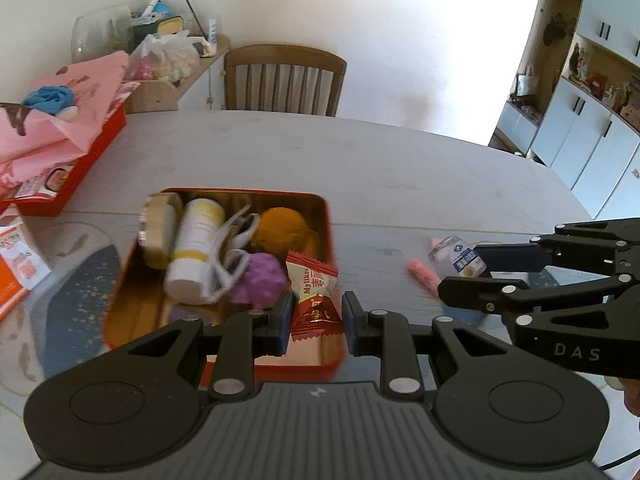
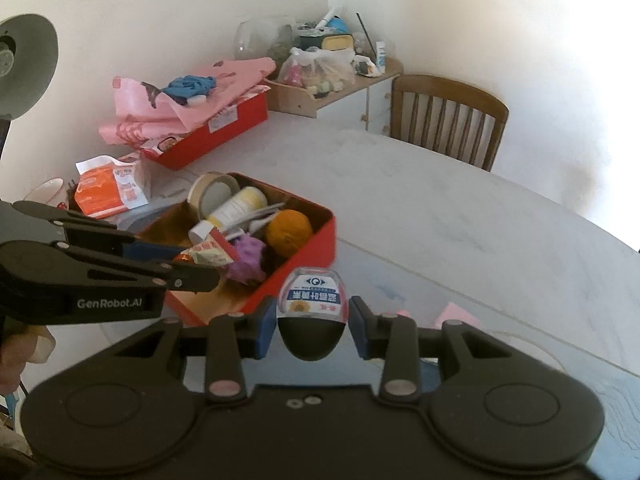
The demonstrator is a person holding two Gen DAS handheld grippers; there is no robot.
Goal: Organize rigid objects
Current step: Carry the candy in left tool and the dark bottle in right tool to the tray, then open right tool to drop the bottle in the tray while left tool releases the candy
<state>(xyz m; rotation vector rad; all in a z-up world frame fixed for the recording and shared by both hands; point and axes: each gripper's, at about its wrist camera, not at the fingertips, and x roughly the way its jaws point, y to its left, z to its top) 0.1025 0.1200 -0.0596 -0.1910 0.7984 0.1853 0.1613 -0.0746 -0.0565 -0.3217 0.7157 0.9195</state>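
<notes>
Desk (image 1: 400,168): pale grey, long and rounded, in a white-walled room.
Left claw (image 1: 316,318): jaws spread over the near end of the red tin, a gap showing on each side of the red candy packet (image 1: 314,298) between them; packet stands upright, whether pinched or loose cannot be told.
Right claw (image 2: 313,322): fingers (image 2: 262,330) parted with a small bottle (image 2: 312,300) between them, black cap toward the camera, blue-and-white label readable; gaps at both pads, so not clamped.
Small bottle, left view (image 1: 458,258): lies on the desk to the right of the tin, at the tip of the right claw.
Pink stick (image 1: 424,274): on the desk just beside the bottle.
Red tin (image 2: 316,240): open, on the desk, between the two claws and slightly ahead.
Tin contents: purple knobby ball (image 1: 260,280), white tube with yellow band (image 1: 194,248), roll of tape (image 1: 158,224), orange ball (image 1: 280,226), white clip (image 1: 236,248), all crowded together.
Orange packet (image 2: 110,192): left of the tin.
Red box (image 2: 216,128): farther back, draped with pink paper (image 2: 176,96).
Chair (image 1: 284,78): wooden, at the far edge of the desk.
Shelf (image 2: 332,88): against the wall, heaped with clutter.
</notes>
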